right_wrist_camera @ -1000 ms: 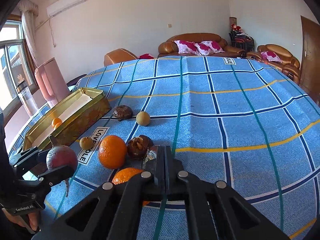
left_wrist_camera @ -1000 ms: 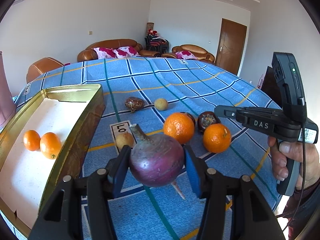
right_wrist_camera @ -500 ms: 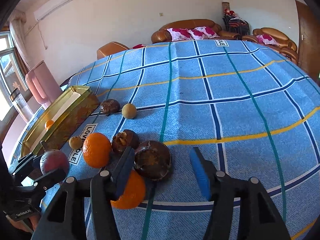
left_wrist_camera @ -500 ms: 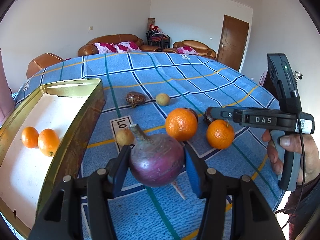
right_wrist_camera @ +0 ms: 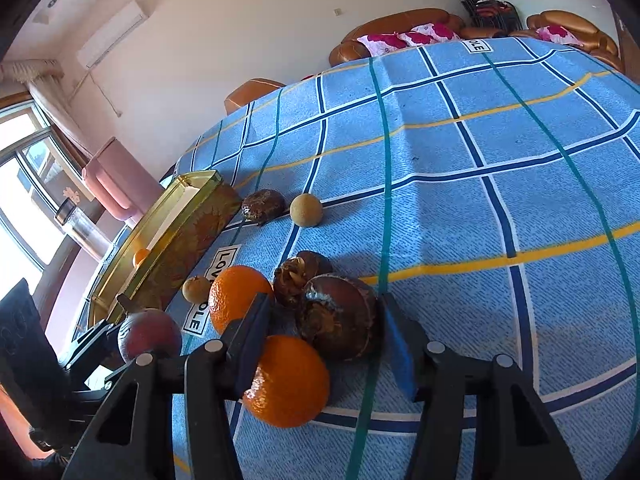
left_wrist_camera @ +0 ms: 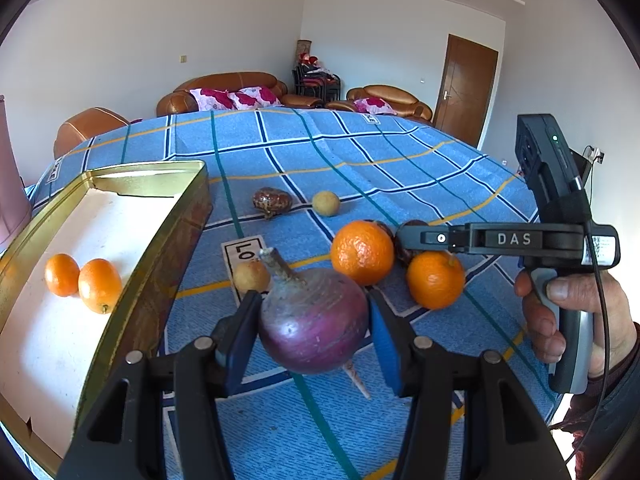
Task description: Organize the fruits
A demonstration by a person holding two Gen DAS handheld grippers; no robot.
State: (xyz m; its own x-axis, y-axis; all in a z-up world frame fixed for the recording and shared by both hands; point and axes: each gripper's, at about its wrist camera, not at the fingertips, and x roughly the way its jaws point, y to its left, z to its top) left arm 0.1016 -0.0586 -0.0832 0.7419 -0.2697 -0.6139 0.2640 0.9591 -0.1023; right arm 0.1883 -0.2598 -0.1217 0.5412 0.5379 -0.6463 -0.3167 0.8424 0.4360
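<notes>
My left gripper (left_wrist_camera: pixel 314 334) is shut on a purple turnip-like root (left_wrist_camera: pixel 313 320) and holds it above the blue checked cloth, right of the gold tin tray (left_wrist_camera: pixel 160 236). The tray holds two small oranges (left_wrist_camera: pixel 100 285). My right gripper (right_wrist_camera: pixel 326 340) is open around a dark brown mangosteen (right_wrist_camera: pixel 340 316) on the cloth, its jaws on either side and apart from it. Two oranges (right_wrist_camera: pixel 286 380) (right_wrist_camera: pixel 236 294) and a second mangosteen (right_wrist_camera: pixel 298 276) lie beside it. The right gripper shows in the left wrist view (left_wrist_camera: pixel 404 238), and the root in the right wrist view (right_wrist_camera: pixel 148 338).
A mottled brown fruit (left_wrist_camera: pixel 272 202), a round tan fruit (left_wrist_camera: pixel 325 203) and a small tan fruit (left_wrist_camera: pixel 251 276) lie on the cloth. A pink jug (right_wrist_camera: pixel 116 180) and a glass bottle (right_wrist_camera: pixel 82 228) stand beyond the tray. Sofas stand behind the table.
My right gripper opened from shut and moved forward and down around the dark mangosteen. My left gripper stayed shut on the root and barely moved.
</notes>
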